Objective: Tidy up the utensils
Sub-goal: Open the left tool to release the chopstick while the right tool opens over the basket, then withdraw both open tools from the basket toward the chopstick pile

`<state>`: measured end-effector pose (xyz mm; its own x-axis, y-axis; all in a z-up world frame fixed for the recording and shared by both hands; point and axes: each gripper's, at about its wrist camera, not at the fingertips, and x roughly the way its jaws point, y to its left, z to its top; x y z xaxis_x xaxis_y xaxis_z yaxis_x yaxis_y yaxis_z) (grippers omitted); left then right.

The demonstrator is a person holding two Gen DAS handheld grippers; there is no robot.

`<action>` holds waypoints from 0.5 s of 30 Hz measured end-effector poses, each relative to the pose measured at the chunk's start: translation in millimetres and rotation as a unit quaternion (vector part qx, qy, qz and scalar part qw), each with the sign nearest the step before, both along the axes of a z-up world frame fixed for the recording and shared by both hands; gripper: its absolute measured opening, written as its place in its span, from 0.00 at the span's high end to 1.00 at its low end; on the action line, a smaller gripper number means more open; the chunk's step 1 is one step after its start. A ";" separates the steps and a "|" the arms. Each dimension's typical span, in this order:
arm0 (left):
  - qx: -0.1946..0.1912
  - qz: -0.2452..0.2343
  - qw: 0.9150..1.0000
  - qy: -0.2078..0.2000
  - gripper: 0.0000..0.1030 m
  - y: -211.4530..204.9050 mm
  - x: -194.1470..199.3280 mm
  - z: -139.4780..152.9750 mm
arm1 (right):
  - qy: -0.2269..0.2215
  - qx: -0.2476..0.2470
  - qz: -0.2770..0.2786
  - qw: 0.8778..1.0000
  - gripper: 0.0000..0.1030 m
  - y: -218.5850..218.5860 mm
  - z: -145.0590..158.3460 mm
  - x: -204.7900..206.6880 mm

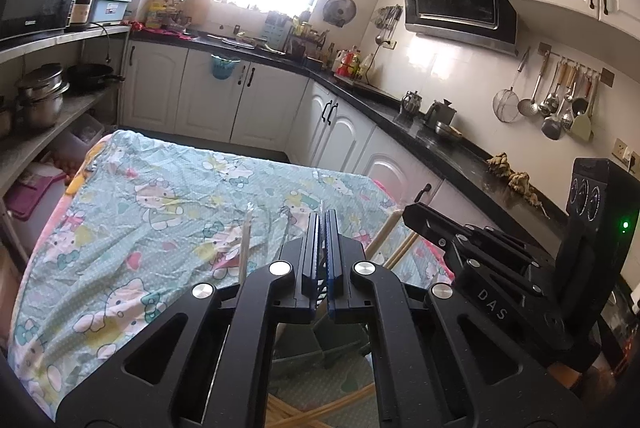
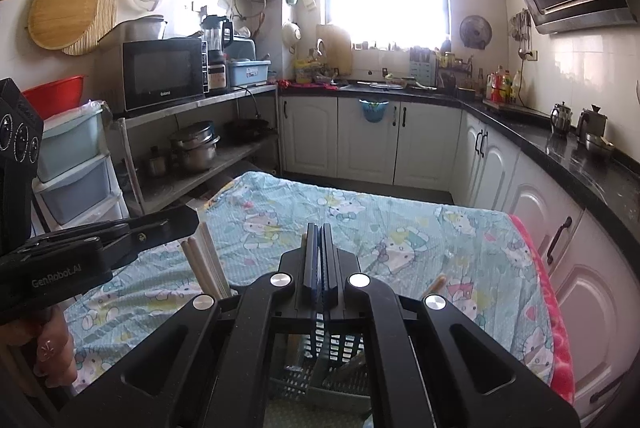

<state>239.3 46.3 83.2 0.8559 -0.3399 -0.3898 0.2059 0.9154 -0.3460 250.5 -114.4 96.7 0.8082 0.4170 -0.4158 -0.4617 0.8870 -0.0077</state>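
Note:
In the left wrist view my left gripper (image 1: 323, 222) is shut over the cartoon-print tablecloth (image 1: 160, 195), and I see nothing between its pads. A pale thin stick (image 1: 244, 248) stands upright to its left. Wooden chopsticks (image 1: 385, 238) rise on its right, next to my right gripper (image 1: 424, 218). In the right wrist view my right gripper (image 2: 320, 228) is also shut, with nothing visibly held. Under it sits a grey slotted utensil basket (image 2: 320, 372). Wooden chopsticks (image 2: 206, 262) stand at its left, close to my left gripper (image 2: 176, 218). A wooden handle end (image 2: 437, 284) pokes up on the right.
A black countertop (image 1: 440, 147) with kettles runs along the right over white cabinets (image 2: 368, 143). Shelves with a microwave (image 2: 162, 73) and pots (image 2: 196, 145) stand on the left. Plastic drawers (image 2: 76, 179) are close at the left. A hand (image 2: 52, 352) holds the left gripper.

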 end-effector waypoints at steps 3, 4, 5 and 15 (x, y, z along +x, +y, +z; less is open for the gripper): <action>0.001 0.005 1.000 0.001 0.96 3.6 -1.7 -1.1 | 0.002 -0.008 -0.004 1.000 0.91 -1.1 -2.1 -0.3; 0.001 0.007 1.000 0.002 0.93 4.5 -2.1 -0.5 | 0.002 -0.010 -0.006 1.000 0.88 -2.5 -2.5 -1.2; 0.001 0.007 1.000 0.001 0.86 5.9 -3.7 0.3 | 0.002 -0.011 -0.008 1.000 0.87 -2.8 -2.2 -1.8; 0.007 0.035 0.999 -0.022 0.48 17.7 -33.7 16.6 | -0.004 -0.002 -0.023 1.000 0.67 -18.3 6.6 -16.0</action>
<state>205.6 64.1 99.9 0.8939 -0.2740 -0.3547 0.1568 0.9326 -0.3252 234.5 -132.6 103.3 0.8301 0.3772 -0.4106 -0.4194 0.9077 -0.0142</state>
